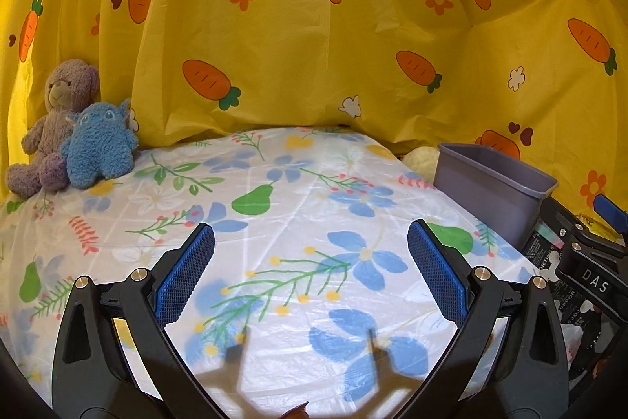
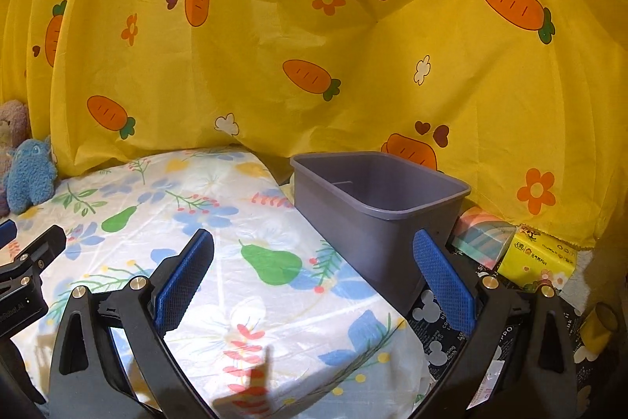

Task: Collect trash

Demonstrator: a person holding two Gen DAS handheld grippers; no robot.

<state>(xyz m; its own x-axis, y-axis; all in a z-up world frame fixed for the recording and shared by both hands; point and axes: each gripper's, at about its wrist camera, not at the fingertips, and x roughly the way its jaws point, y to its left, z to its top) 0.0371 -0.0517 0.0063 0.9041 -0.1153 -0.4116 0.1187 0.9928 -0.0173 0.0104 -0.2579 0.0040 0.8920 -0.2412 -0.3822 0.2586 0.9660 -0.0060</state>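
Grippers hovering over floral tablecloth [image 1: 274, 191]: left gripper [image 1: 310, 277] and right gripper [image 2: 314, 277] both gaping, empty. Grey bin [image 2: 376, 207] sitting at table's right edge, likely awaiting trash; none showing on cloth.

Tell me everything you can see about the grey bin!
The grey bin is a rectangular tub that looks like smooth plastic, with a rolled rim and walls tapering toward the bottom. It stands upright with no lid, and what shows of its inside looks empty. It sits off the right edge of the floral sheet, partly on a dark printed cloth, before the yellow carrot curtain. Neither gripper touches it.
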